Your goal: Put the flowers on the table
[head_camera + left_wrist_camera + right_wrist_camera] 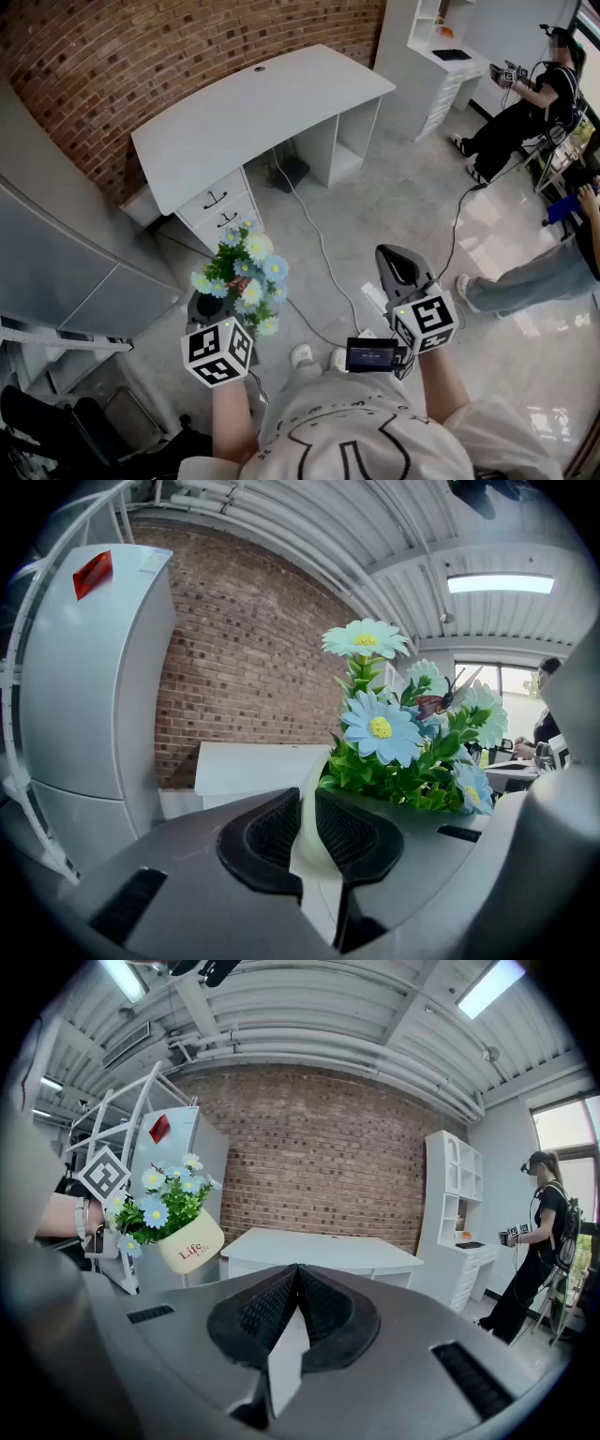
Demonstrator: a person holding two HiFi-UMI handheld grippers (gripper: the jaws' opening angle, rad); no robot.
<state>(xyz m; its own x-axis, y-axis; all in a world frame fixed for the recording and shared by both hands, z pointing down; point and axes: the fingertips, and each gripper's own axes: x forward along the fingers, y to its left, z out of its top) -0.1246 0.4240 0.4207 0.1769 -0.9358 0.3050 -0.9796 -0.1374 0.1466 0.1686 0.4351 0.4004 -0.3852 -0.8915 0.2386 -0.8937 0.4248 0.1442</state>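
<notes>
A cream pot of blue and white daisies (247,274) hangs in the air in front of me, its rim pinched in my left gripper (208,307). In the left gripper view the pot's cream rim (307,825) sits between the shut jaws, with the flowers (398,738) rising to the right. The right gripper view shows the same pot (187,1241) tilted, at the left. My right gripper (401,267) is shut on nothing, held to the right of the pot. The white desk (253,112) stands ahead against the brick wall.
A grey fridge (56,272) stands at my left. A white cable (314,234) runs across the floor from under the desk. A white shelf unit (441,56) stands at the back right, with a person (525,103) beside it and another person's leg (525,281) at the right.
</notes>
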